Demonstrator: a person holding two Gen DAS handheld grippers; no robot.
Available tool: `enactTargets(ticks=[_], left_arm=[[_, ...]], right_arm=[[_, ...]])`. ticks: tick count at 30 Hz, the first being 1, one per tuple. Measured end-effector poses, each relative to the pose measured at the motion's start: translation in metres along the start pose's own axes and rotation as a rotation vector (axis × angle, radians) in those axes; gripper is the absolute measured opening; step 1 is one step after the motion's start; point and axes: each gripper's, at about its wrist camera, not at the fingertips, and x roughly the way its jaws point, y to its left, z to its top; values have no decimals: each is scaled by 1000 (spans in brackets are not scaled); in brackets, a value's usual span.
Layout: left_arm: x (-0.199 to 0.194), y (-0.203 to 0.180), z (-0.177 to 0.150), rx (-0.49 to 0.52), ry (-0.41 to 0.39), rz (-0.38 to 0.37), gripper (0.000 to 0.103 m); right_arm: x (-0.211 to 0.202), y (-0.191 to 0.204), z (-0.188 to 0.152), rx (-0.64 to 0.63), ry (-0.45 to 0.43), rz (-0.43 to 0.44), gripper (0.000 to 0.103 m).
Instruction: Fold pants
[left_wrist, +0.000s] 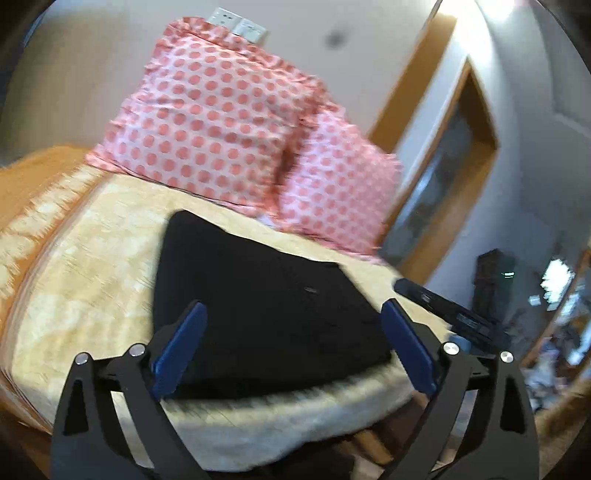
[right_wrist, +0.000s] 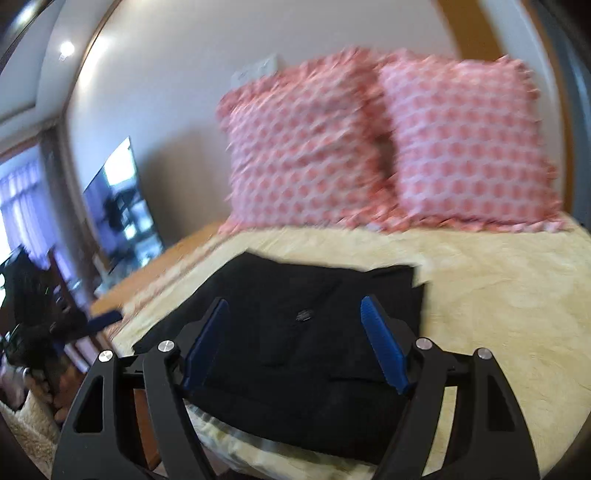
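Around: I see two dotted pink pillows (right_wrist: 388, 140) at the bed's (right_wrist: 498, 295) head edge.
Pants (left_wrist: 258, 306): black, folded flat, near the foot edge.
Left hand-held gripper (left_wrist: 291, 347): jaws spread, empty.
Right hand-held gripper (right_wrist: 295, 347): jaws spread, empty.

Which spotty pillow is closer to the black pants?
The left pillow. In the right wrist view it stands almost straight behind the pants, while the right pillow sits off to the side, over bare blanket.

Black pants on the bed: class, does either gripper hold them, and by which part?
Neither does. The left gripper and right gripper both stand open above the folded black pants, pads clear of the cloth, which lies on the cream bedspread.
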Motion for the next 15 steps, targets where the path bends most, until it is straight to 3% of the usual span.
enactTargets(ticks=[2, 4, 5, 6, 8, 11, 15], left_arm=[[19, 4, -2, 27, 44, 107, 96], [48, 16, -13, 24, 173, 223, 96], [56, 21, -19, 19, 215, 251, 96], [63, 27, -27, 17, 259, 288, 96], [58, 25, -33, 50, 233, 280, 100], [50, 31, -29, -6, 214, 238, 101], [45, 35, -29, -41, 208, 211, 101]], right_arm=[[24, -10, -11, 33, 107, -53, 76], [42, -30, -28, 104, 210, -83, 75], [34, -39, -32, 134, 164, -34, 75], [31, -43, -30, 157, 170, -37, 75], [19, -58, -18, 252, 136, -12, 75], [12, -82, 4, 322, 82, -46, 83], [49, -121, 20, 424, 193, -68, 83]])
